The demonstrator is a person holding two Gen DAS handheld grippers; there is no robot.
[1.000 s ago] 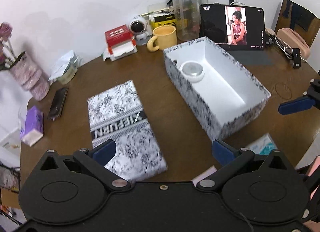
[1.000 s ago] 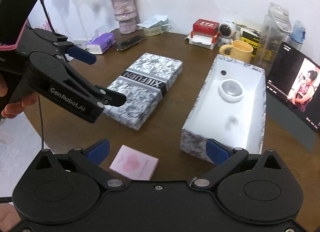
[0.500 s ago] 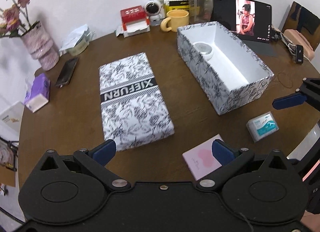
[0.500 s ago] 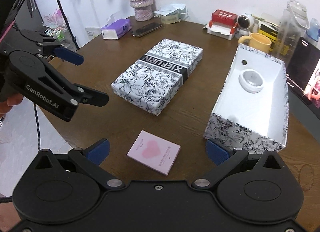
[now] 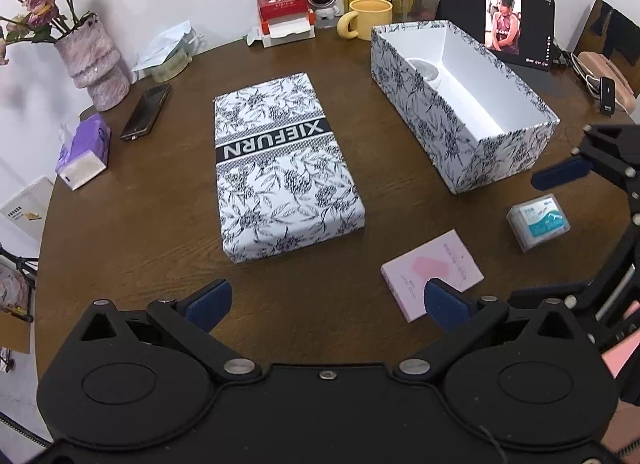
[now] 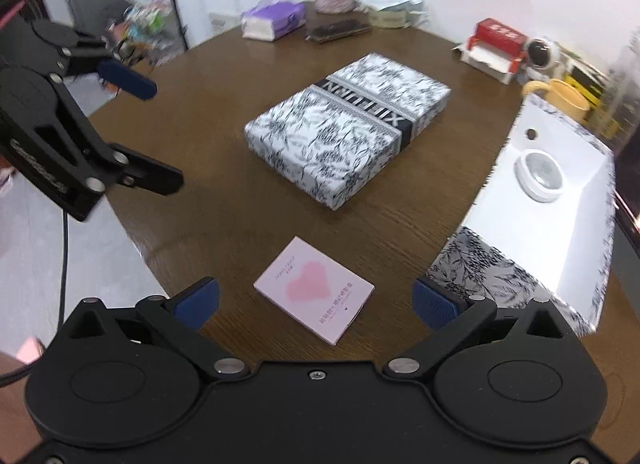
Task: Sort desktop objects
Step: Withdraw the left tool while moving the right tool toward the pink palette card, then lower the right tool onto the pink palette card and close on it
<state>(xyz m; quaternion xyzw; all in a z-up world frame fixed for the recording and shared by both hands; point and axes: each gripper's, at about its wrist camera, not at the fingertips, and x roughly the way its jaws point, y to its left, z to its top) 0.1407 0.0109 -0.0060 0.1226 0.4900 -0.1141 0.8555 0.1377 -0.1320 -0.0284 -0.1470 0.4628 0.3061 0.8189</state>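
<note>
While both hover above the table (image 5: pixel 120 232), left gripper (image 5: pixel 326 302) and right gripper (image 6: pixel 316 300) fingers spread, empty; pink card (image 6: pixel 314 288) below right.

Black two-finger grippers (image 5: pixel 326 300) with blue pads (image 6: pixel 434 302) (silver pivot screws)

In the left wrist view we see only part of the white round case (image 5: pixel 425 69), hidden behind the open box's wall (image 5: pixel 420 104). At three o'clock, the frame edge cuts the right gripper (image 5: pixel 592 168). In the right wrist view, lid lettering (image 6: pixel 366 106) blurs.
</note>
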